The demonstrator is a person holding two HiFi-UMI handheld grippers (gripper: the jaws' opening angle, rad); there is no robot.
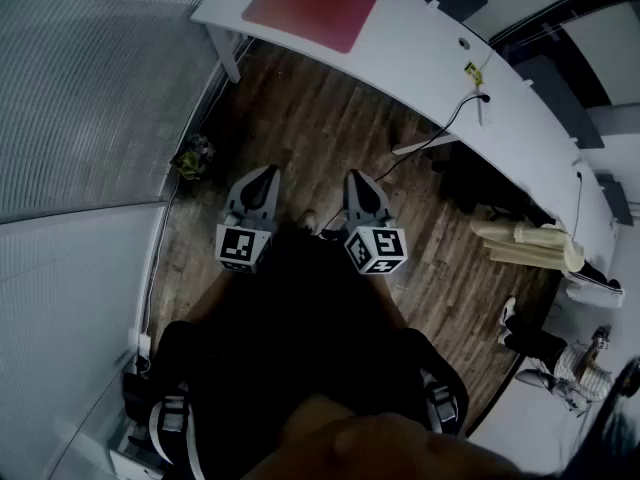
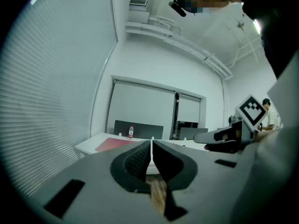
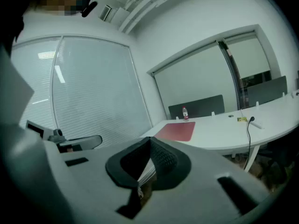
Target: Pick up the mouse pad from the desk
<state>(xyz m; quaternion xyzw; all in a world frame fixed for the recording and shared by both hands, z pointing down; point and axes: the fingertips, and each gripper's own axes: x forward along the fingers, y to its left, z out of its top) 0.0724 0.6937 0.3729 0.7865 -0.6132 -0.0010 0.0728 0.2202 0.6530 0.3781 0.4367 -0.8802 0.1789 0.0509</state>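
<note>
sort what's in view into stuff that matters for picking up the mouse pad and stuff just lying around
For the job: mouse pad, red, flat on the desk; left gripper and right gripper, both shut and empty.
Lying about: bottle by the pad's far edge; black cable hanging off the desk; small plant on the floor.

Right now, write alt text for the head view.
Seen from above, the left gripper and right gripper, both shut and empty, are held side by side over a wooden floor. Ahead, a red mouse pad lies flat on a curved white desk, untouched.
</note>
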